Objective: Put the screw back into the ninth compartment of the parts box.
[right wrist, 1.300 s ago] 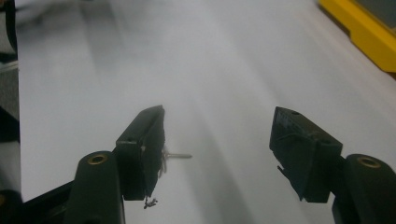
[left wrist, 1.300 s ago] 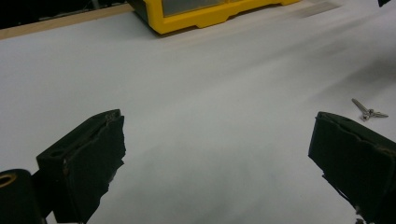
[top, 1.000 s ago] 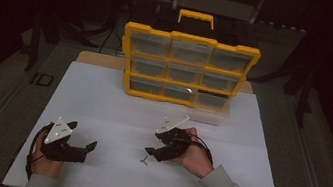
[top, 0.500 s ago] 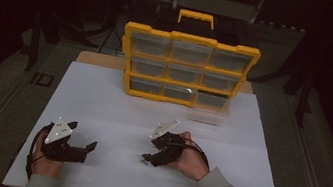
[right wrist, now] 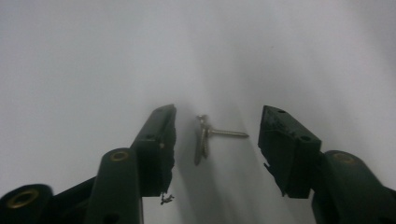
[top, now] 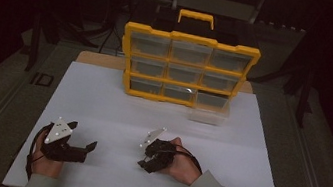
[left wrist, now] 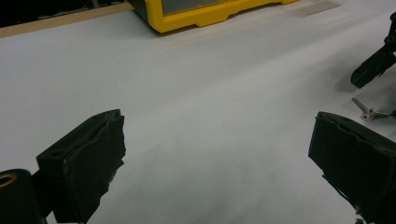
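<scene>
Near front edge of the bench: both grippers sit low over the white sheet (top: 103, 98) that covers the bench top.
Right gripper (right wrist: 217, 140): held in the person's right hand (top: 182, 164), front centre of the sheet, tipped down toward the surface.
Right jaws: parted, with a gap on each side of the screw; they have just been closing, and neither pad touches metal.
Screw (right wrist: 210, 135): a small metal wing-headed screw lying flat on the sheet between the 2 right jaws, closer to the one at the left of the right gripper view, its shank pointing toward the other.
Same screw, left gripper view: it lies at the right edge, just beside the tip of the right gripper.
Left gripper (left wrist: 217, 154): in the left hand (top: 44, 163) near the front left corner of the sheet, well apart from the right gripper.
Left jaws: spread wide, bare sheet between them, holding nothing.
Organiser (top: 186, 66): a yellow case with a handle and 9 clear drawers in 3 rows, standing upright at the back edge of the sheet.
Clear drawer (top: 209, 111): pulled out at the lower right of the organiser, resting on the sheet just in front of it; contents too dim to tell.
</scene>
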The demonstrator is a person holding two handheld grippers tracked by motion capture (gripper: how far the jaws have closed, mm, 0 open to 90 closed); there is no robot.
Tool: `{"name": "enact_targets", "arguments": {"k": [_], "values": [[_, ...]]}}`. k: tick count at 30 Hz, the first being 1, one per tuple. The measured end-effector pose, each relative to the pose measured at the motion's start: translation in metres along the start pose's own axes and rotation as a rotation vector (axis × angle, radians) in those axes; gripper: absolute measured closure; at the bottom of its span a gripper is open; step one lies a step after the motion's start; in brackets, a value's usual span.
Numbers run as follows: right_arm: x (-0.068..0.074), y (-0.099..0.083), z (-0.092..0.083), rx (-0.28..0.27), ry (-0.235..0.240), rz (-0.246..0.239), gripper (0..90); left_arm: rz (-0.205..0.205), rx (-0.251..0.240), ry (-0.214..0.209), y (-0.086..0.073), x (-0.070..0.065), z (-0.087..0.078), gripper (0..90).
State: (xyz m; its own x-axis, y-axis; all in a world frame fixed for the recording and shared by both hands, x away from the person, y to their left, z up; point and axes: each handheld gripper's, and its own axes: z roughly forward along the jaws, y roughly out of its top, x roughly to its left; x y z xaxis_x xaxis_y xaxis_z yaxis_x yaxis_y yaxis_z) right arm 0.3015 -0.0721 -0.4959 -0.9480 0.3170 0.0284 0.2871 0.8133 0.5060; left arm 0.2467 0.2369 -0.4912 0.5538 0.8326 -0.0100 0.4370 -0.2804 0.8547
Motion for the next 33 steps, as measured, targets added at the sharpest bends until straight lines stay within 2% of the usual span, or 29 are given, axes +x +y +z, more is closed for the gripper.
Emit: {"name": "enact_targets", "arguments": {"k": [6,11,24,33], "values": [[0.0024,-0.0008,0.0054,0.02,-0.008,-0.017,56.4,0.0,-0.001,0.001,0.0,0.0,-0.0004,4.3],[-0.0002,-0.0022,0.0049,0.026,-0.005,-0.012,65.2,0.0,-0.002,0.001,0.0,0.0,-0.0003,4.4],[-0.0028,-0.005,0.0019,0.042,0.034,-0.012,86.2,0.0,-0.001,0.002,0.0,0.0,-0.0002,4.5],[-0.0068,-0.0066,-0.0031,0.032,0.059,0.005,86.8,0.0,-0.001,0.003,0.0,0.0,-0.0002,4.5]]}}
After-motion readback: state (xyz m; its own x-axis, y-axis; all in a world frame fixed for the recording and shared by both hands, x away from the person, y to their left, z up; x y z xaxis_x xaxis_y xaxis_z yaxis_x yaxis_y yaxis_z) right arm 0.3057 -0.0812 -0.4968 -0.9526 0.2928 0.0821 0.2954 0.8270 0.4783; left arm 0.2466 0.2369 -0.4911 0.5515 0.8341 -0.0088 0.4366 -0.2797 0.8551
